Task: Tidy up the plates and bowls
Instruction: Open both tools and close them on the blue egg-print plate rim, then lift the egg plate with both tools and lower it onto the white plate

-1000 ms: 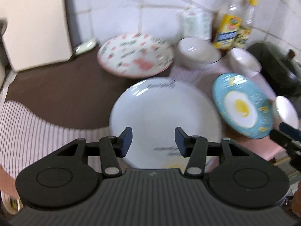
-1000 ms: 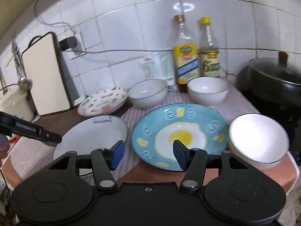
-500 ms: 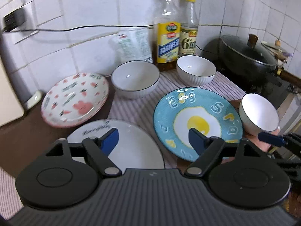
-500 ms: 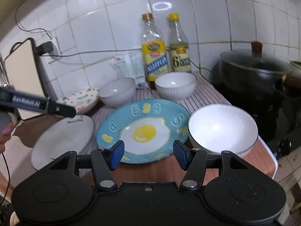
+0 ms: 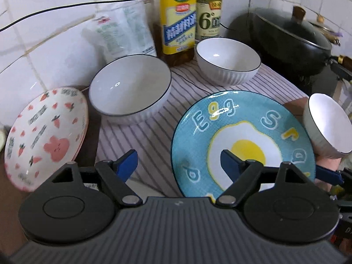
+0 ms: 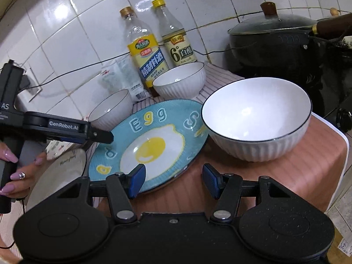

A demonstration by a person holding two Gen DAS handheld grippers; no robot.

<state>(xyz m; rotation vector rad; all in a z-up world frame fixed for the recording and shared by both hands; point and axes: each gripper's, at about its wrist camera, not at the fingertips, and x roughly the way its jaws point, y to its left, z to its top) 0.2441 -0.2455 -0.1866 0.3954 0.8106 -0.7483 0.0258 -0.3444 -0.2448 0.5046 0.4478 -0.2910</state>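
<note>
Egg plate [image 5: 239, 140] is sitting flat mid-counter, half on the striped cloth [image 5: 154, 136], near edge on the pink mat [image 6: 297, 171]; nothing on it. Near bowl [image 6: 256, 118] is standing upright on the mat just right of the egg plate, empty. Two more empty white bowls are sitting on the cloth behind: left bowl [image 5: 131, 88] and back bowl [image 5: 227, 60], the latter just in front of two bottles [image 5: 178, 19]. Bunny plate [image 5: 46, 138] is lying left of the left bowl, tilted, empty. White plate [image 6: 59, 176] is lying left of the egg plate, mostly hidden by the hand.

Left gripper [image 5: 178, 165] is hovering over the cloth and the egg plate's left rim, jaws spread wide, gripping nothing. Right gripper [image 6: 173, 179] is hanging over the egg plate's near edge and the mat, jaws also released, empty.

Lidded black pot [image 6: 277, 39] is sitting far right; contents not visible.
</note>
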